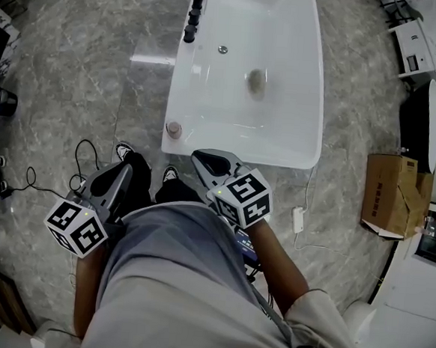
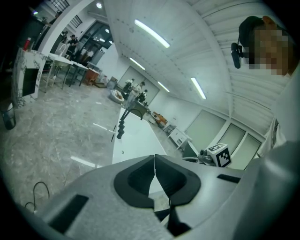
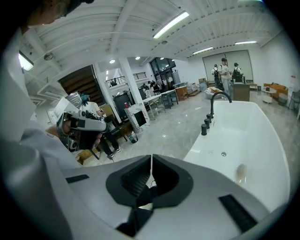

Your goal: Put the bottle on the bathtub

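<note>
Bottle (image 1: 173, 129) on bathtub (image 1: 243, 145) rim corner — left tool (image 1: 123, 169), right tool (image 1: 199, 157) both together, empty

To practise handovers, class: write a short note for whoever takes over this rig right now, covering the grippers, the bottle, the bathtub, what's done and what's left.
Left gripper: jaws shut, empty, held close to the body.
Right gripper: jaws shut, empty, also close to the body.
Bottle: sits on the near left corner of the bathtub rim, clear of both grippers.
Done: the bottle appears placed.
Left: probably nothing; just check that it sits steady.
</note>
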`<state>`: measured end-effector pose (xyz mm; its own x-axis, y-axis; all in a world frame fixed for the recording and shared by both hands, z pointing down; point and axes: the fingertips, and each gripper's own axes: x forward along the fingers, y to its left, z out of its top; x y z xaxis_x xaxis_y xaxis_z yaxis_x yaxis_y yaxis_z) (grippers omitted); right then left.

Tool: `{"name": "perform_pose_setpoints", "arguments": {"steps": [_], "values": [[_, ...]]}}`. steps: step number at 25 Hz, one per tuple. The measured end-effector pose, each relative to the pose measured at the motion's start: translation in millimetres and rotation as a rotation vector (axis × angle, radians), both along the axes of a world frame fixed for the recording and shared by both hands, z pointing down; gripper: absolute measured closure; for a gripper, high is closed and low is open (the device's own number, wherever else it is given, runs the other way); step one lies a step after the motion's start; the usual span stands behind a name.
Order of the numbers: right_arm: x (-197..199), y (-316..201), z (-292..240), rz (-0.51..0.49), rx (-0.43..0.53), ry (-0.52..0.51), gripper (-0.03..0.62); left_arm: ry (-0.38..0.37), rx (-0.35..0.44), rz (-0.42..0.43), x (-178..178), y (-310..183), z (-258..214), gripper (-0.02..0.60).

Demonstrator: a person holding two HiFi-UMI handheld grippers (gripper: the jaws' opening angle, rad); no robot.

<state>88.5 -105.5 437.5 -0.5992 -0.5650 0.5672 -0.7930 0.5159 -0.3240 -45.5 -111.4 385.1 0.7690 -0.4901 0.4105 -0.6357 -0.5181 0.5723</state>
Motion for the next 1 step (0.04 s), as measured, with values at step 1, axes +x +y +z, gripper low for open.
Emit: {"name": "perform_pose_setpoints", "arguments": {"steps": [1], "values": [[0.7, 0.4, 0.5, 0.001, -0.003, -0.001, 0.579, 0.000, -0.002, -0.003, -0.4, -0.2, 0.1, 0.574]]}}
